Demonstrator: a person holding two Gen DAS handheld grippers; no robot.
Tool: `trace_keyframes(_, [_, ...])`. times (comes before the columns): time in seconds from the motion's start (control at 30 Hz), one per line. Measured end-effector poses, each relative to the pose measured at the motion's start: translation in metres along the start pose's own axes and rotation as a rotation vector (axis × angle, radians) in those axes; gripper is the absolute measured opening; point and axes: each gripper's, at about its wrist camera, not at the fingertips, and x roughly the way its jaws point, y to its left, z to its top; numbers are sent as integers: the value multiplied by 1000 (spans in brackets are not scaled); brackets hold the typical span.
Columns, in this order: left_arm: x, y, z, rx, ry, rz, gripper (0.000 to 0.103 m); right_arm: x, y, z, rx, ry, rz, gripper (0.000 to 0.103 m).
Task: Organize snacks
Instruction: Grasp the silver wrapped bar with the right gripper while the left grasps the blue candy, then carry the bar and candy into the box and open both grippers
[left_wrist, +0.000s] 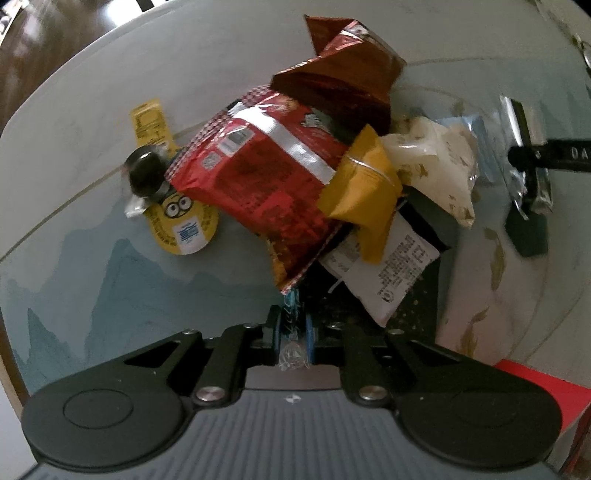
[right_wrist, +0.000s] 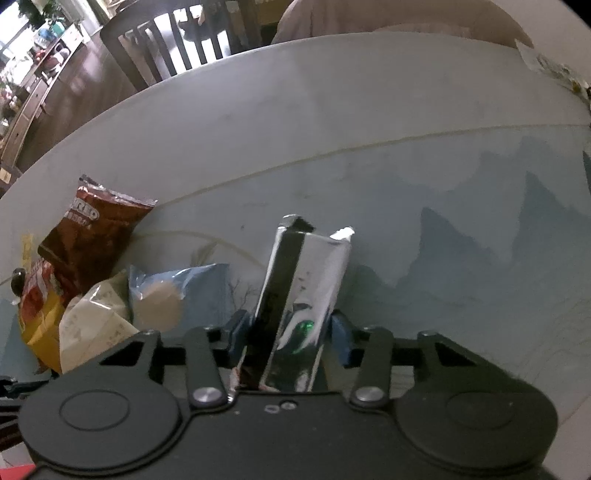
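- The left gripper (left_wrist: 293, 332) has a matte black frame with two round black discs, one on each side.
- Angled black link arms are pinned with silver round-headed screws.
- Its fingers (left_wrist: 309, 334) carry blue pads.
- A ribbed grey housing sits behind the links.
- The right gripper (right_wrist: 290, 334) has the same black discs, silver screws and blue pads.

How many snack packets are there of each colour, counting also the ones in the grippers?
Red: 1, red bag
Brown: 1, brown bag
Yellow: 2, mustard packet, yellow pouch
White: 2, cream packet, printed white packet
Blue: 2, light blue packet, small blue packet in left gripper
Silver: 1, silver packet in right gripper
Total: 9
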Motion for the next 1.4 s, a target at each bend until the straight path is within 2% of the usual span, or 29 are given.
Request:
trace_keyframes(0.4, [-33, 15, -10, -97, -80, -9, 12, -43, -8, -12, -14, -51, 27, 40])
trace_keyframes(0.83, [-96, 20, -47, -156, -194, -10, 12, -132, 0, -46, -73, -145, 131, 40])
trace_keyframes(1.13, [-146, 16, -96, -167, -275, -30, 12, -186, 19, -87, -127, -188, 206, 40])
trace_keyframes(1.4, [-169, 3, -153, -159, -305, -2, 12, -212, 42, -126, -184, -199, 257, 40])
